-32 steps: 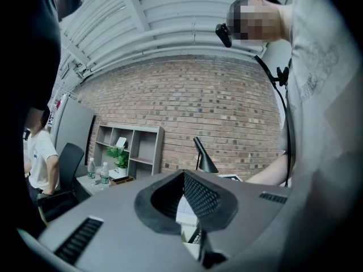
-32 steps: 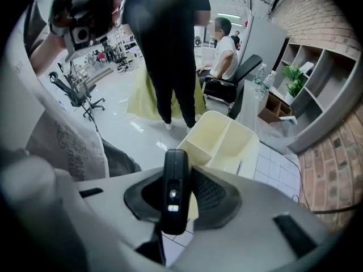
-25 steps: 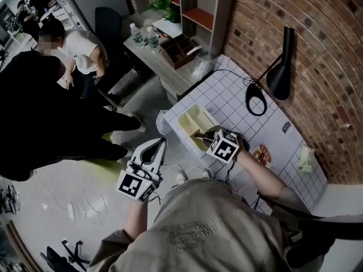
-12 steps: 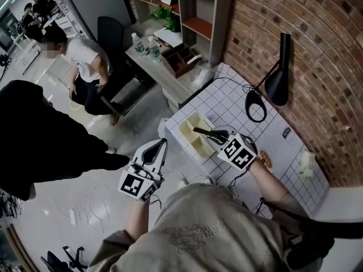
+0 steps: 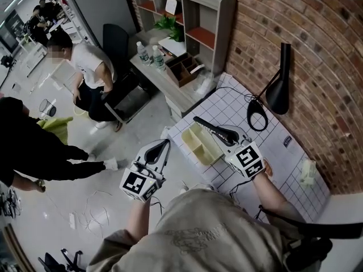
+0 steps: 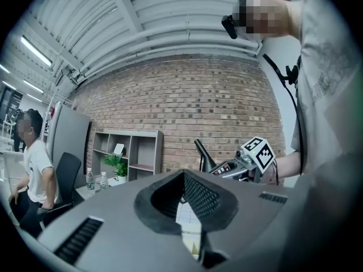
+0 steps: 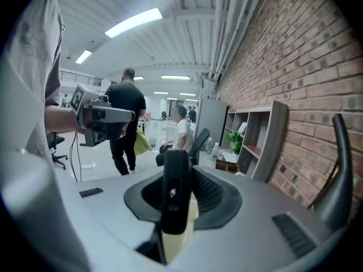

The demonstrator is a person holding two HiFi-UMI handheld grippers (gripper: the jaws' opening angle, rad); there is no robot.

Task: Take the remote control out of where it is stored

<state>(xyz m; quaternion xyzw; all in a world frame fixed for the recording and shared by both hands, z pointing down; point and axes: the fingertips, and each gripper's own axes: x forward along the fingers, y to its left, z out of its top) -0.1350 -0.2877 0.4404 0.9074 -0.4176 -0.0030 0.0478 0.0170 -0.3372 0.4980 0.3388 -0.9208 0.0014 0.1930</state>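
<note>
The right gripper's [image 5: 231, 136] fingers [image 7: 222, 200] are partly closed, clamped on the sides of the black remote [image 5: 211, 127]. The left gripper [image 5: 163, 146] is off to the side of the worktop [image 5: 238, 103] over the floor. Its fingers [image 6: 211, 198] are a narrow slit apart with nothing between them.

Each gripper's cube [image 5: 248, 158] bears black-and-white square markers. A small label [image 5: 285, 142] on the worktop is too small to read, and no print can be made out on the remote.

The remote is in the air above the beige box [image 5: 199, 146] on the white gridded worktop, clear of its compartments. Its long axis follows the line of the right fingers. The free end sticks out past the tips, towards the shelf unit [image 5: 195, 16] and away from the person, and it lies roughly level.
</note>
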